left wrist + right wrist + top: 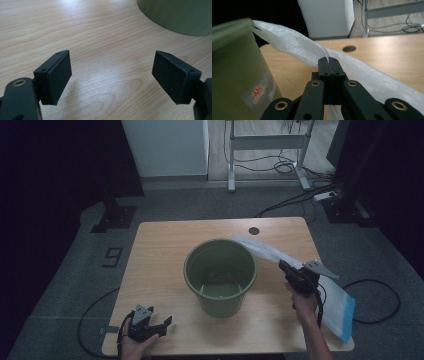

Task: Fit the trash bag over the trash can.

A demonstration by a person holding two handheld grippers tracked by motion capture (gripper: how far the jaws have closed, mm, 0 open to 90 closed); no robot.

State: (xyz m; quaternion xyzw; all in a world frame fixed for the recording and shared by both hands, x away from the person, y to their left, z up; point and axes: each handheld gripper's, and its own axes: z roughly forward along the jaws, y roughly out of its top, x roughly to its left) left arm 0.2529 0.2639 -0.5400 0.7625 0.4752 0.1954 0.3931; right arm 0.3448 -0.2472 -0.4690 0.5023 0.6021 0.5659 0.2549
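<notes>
Right hand-held gripper clamped on white plastic bag, green bucket beside it, red label too blurred to read, left hand-held gripper spread open over table, bucket cut off ahead.

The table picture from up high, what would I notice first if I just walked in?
Probably the big green bucket standing open in the middle of the wooden table. Next, the thin white plastic bag stretching from the bucket's rim toward the table's right edge, pinched in the right gripper. The left gripper rests open near the front left corner.
</notes>
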